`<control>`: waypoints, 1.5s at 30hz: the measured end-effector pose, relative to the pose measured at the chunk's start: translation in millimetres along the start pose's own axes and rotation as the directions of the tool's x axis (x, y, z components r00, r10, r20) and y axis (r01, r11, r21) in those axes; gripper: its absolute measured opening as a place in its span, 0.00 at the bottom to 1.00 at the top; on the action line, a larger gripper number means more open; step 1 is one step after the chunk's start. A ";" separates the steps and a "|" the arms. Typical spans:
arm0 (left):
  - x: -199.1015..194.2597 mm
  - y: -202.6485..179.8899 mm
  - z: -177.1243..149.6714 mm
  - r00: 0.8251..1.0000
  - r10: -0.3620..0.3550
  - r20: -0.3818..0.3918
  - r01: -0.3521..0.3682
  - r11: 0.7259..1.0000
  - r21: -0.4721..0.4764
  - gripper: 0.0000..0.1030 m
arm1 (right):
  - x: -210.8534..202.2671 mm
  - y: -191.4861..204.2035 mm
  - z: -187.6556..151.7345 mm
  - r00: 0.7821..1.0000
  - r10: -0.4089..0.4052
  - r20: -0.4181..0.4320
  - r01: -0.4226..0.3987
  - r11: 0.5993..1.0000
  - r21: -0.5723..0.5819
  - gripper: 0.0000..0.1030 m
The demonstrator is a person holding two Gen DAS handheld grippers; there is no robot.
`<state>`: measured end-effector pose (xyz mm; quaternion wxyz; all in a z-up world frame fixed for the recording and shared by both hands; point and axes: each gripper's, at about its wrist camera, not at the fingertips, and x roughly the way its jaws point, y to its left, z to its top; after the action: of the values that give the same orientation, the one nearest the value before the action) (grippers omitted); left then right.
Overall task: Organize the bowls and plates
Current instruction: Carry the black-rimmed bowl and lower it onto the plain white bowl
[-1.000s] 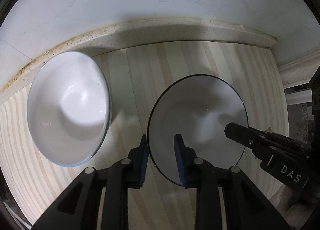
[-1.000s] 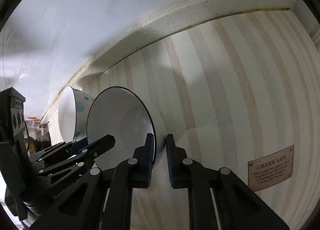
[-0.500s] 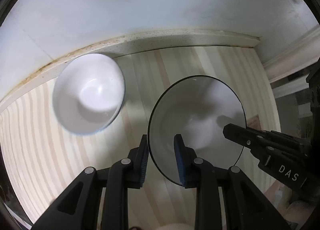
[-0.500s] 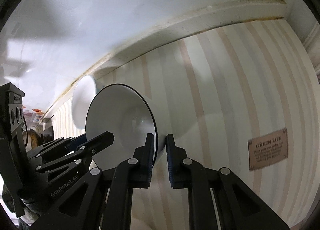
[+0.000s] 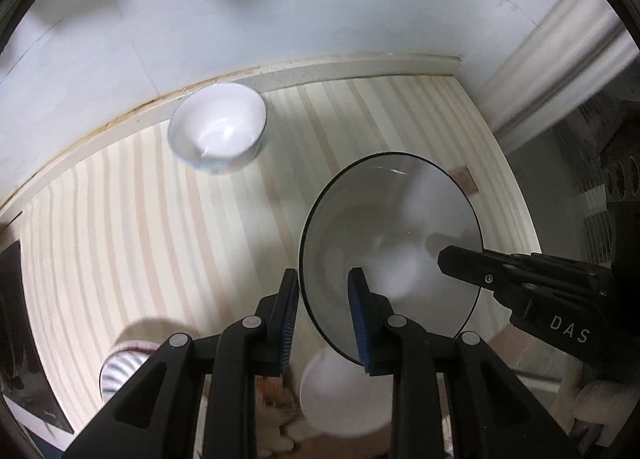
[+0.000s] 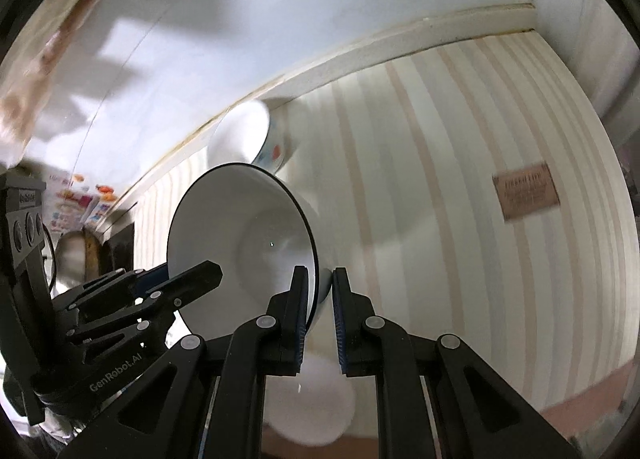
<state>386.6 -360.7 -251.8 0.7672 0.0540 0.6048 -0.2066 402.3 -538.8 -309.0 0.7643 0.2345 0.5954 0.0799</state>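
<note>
Both claws, the left claw and right claw, were clamped on the black-rimmed bowl at frame centre (carrying step); next, a stacking spot.

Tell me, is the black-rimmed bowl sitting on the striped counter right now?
No, the black-rimmed bowl hangs above the striped counter, pinched at opposite rim edges by both tools.

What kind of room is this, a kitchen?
Probably a kitchen or dining corner at home. A black-rimmed bowl is held over a striped table cover, a patterned bowl sits by the tiled wall, and another white bowl lies below.
</note>
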 end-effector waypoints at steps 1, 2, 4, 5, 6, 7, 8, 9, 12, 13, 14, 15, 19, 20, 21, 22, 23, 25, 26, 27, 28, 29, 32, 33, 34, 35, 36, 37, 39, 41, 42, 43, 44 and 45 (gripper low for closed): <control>-5.6 1.4 -9.8 1.000 0.000 0.000 0.000 1.000 0.009 0.22 | -5.0 3.0 -11.9 1.000 0.002 0.001 -0.002 1.000 -0.001 0.13; -8.8 1.8 -16.3 1.000 -0.002 0.000 0.002 1.000 0.012 0.22 | -7.8 4.9 -20.7 1.000 0.003 -0.001 -0.003 1.000 -0.001 0.13; -11.6 -0.9 -32.3 1.000 0.000 -0.002 0.000 1.000 0.027 0.22 | -14.1 9.3 -41.1 1.000 0.005 -0.005 -0.005 1.000 0.002 0.14; -12.5 -1.5 -39.2 1.000 0.001 -0.007 -0.001 0.999 0.035 0.22 | -16.6 10.3 -49.3 1.000 0.006 -0.006 -0.006 1.000 0.003 0.14; -14.6 1.1 -47.1 1.000 -0.001 -0.011 0.002 0.999 0.036 0.22 | -19.2 11.7 -60.4 1.000 0.006 -0.009 -0.006 1.000 0.004 0.14; -13.2 0.9 -53.4 1.000 -0.004 -0.019 0.005 0.999 0.036 0.22 | -21.1 12.9 -70.0 1.000 0.007 -0.011 -0.007 1.000 0.005 0.14; -11.3 0.4 -59.5 0.999 -0.006 -0.031 0.007 0.999 0.039 0.22 | -21.8 13.1 -77.1 1.000 0.009 -0.016 -0.009 1.000 0.008 0.14; -9.5 0.4 -64.6 0.999 -0.008 -0.040 0.009 0.999 0.041 0.22 | -21.3 13.3 -84.8 1.000 0.010 -0.022 -0.010 1.000 0.009 0.14; -2.8 0.3 -74.9 0.998 -0.009 -0.063 0.012 0.999 0.041 0.22 | -16.5 10.4 -107.0 0.999 0.008 -0.050 -0.007 1.000 0.018 0.14; -0.7 -0.6 -77.7 0.998 -0.008 -0.070 0.011 0.999 0.039 0.22 | -13.7 9.0 -112.7 0.998 0.007 -0.062 -0.006 1.000 0.020 0.14; 1.4 -2.2 -81.2 0.997 -0.004 -0.074 0.008 0.999 0.043 0.22 | -10.4 7.4 -117.8 0.997 0.004 -0.071 -0.002 1.000 0.025 0.14; 3.2 -2.9 -84.8 0.997 0.002 -0.079 0.002 0.999 0.047 0.22 | -7.2 6.0 -121.9 0.997 0.002 -0.080 0.000 1.000 0.026 0.14; 12.8 -2.5 -91.4 0.995 0.010 -0.104 -0.005 0.999 0.047 0.22 | 7.0 -0.5 -133.3 0.994 -0.006 -0.110 0.010 0.999 0.034 0.14; 14.3 -1.8 -93.5 0.994 0.010 -0.109 -0.005 0.999 0.044 0.22 | 9.9 -2.1 -135.3 0.993 -0.006 -0.115 0.011 0.999 0.037 0.14; 16.3 -1.3 -94.6 0.994 0.010 -0.113 -0.006 0.999 0.043 0.22 | 13.0 -3.7 -137.8 0.992 -0.005 -0.124 0.010 0.999 0.040 0.14; 19.0 -1.1 -95.7 0.993 0.014 -0.117 -0.009 0.999 0.044 0.22 | 15.9 -5.8 -137.1 0.992 -0.004 -0.129 0.010 0.999 0.042 0.14; 22.0 -1.2 -96.5 0.992 0.019 -0.122 -0.013 0.999 0.044 0.22 | 18.6 -7.7 -138.2 0.991 -0.005 -0.131 0.012 0.999 0.047 0.14; 28.6 -1.5 -98.6 0.991 0.027 -0.134 -0.021 0.999 0.048 0.22 | 23.9 -9.9 -138.3 0.990 -0.008 -0.139 0.014 0.999 0.048 0.14; 30.9 -1.8 -99.3 0.990 0.031 -0.138 -0.024 0.998 0.050 0.22 | 26.8 -10.1 -137.3 0.990 -0.010 -0.144 0.017 0.999 0.051 0.14; 33.5 -2.2 -100.3 0.989 0.036 -0.142 -0.028 0.998 0.053 0.22 | 29.4 -11.6 -138.0 0.989 -0.012 -0.148 0.020 0.998 0.051 0.14; 35.1 -2.2 -100.5 0.989 0.038 -0.144 -0.031 0.998 0.053 0.22 | 31.6 -11.4 -137.7 0.988 -0.014 -0.152 0.022 0.998 0.051 0.14; 37.2 -2.3 -101.2 0.988 0.041 -0.149 -0.033 0.998 0.053 0.22 | 33.9 -12.1 -138.0 0.988 -0.014 -0.157 0.023 0.998 0.053 0.14; 42.0 -2.0 -102.5 0.986 0.045 -0.159 -0.038 0.998 0.052 0.22 | 39.9 -10.9 -136.1 0.985 -0.019 -0.171 0.028 0.998 0.051 0.14; 43.1 -2.0 -102.8 0.986 0.046 -0.160 -0.038 0.998 0.053 0.22 | 41.2 -10.0 -135.1 0.985 -0.021 -0.174 0.030 0.998 0.050 0.14; 44.6 -1.9 -103.3 0.985 0.048 -0.163 -0.040 0.998 0.054 0.22 | 42.8 -9.4 -135.1 0.984 -0.023 -0.177 0.033 0.998 0.049 0.14; 46.1 -1.8 -103.5 0.985 0.050 -0.166 -0.041 0.998 0.055 0.22 | 44.3 -9.6 -134.9 0.983 -0.025 -0.180 0.035 0.998 0.049 0.14; 47.3 -1.9 -103.8 0.984 0.050 -0.169 -0.041 0.998 0.054 0.22 | 45.6 -10.0 -134.8 0.983 -0.025 -0.183 0.035 0.998 0.052 0.14; 48.9 -1.6 -103.7 0.984 0.049 -0.174 -0.040 0.998 0.054 0.22 | 46.9 -10.7 -134.1 0.982 -0.025 -0.185 0.035 0.998 0.053 0.14; 51.7 -1.5 -104.7 0.982 0.052 -0.182 -0.043 0.998 0.054 0.22 | 49.5 -10.7 -133.9 0.981 -0.031 -0.192 0.042 0.998 0.052 0.14; 55.0 -0.7 -105.8 0.980 0.057 -0.189 -0.047 0.997 0.055 0.22 | 50.9 -11.0 -133.9 0.980 -0.034 -0.196 0.045 0.998 0.052 0.15; 56.7 -0.3 -106.5 0.979 0.057 -0.193 -0.047 0.997 0.055 0.22 | 51.8 -10.5 -133.7 0.980 -0.036 -0.198 0.046 0.998 0.049 0.15; 58.8 0.4 -107.3 0.978 0.059 -0.201 -0.049 0.997 0.056 0.22 | 51.8 -9.5 -133.5 0.980 -0.037 -0.195 0.048 0.998 0.048 0.16; 60.4 0.4 -108.1 0.977 0.061 -0.204 -0.050 0.997 0.058 0.22 | 51.9 -8.9 -133.3 0.980 -0.040 -0.195 0.050 0.998 0.047 0.16; 61.7 0.3 -108.5 0.977 0.062 -0.206 -0.051 0.997 0.060 0.22 | 52.0 -8.7 -132.3 0.980 -0.041 -0.196 0.051 0.998 0.045 0.16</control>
<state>299.7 -339.8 -339.0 0.7036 0.1134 0.6741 -0.1942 290.1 -490.7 -382.2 0.6976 0.2307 0.6747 0.0698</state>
